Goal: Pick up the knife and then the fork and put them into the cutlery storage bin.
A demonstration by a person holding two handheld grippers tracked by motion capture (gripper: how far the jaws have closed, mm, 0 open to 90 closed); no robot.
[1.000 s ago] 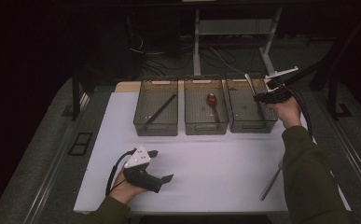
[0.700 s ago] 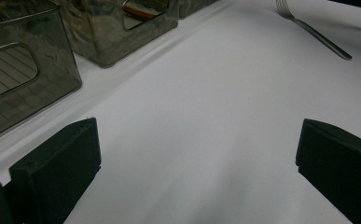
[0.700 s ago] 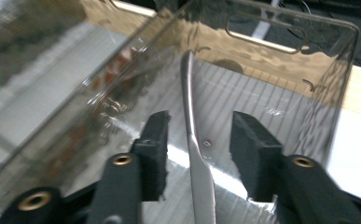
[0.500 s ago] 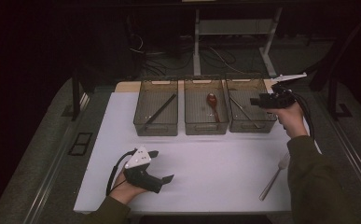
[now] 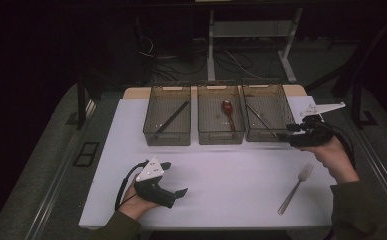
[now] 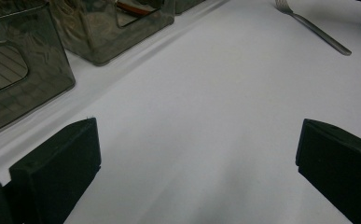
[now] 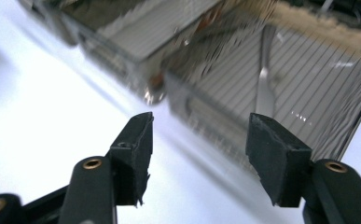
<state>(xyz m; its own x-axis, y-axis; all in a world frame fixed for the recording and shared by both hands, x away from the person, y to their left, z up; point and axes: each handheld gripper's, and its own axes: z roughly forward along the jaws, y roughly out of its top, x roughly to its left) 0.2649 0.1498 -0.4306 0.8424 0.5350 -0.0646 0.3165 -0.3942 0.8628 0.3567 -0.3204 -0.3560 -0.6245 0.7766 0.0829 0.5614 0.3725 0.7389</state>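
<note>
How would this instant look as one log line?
left gripper: open, empty | right gripper: open by right bin | fork: on table

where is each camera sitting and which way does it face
High view: above the person's side, facing forward and down on the table and three bins; both hands and tongs show.
Left gripper view: low over the table, facing the fork; open jaws show.
Right gripper view: tilted, facing the right bin holding a utensil; open jaws show.
High and left gripper views share the fork.

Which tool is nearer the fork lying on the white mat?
Right. The right tool hovers just beyond the fork, by the rightmost bin; the left tool rests far across the mat to the fork's left.
</note>
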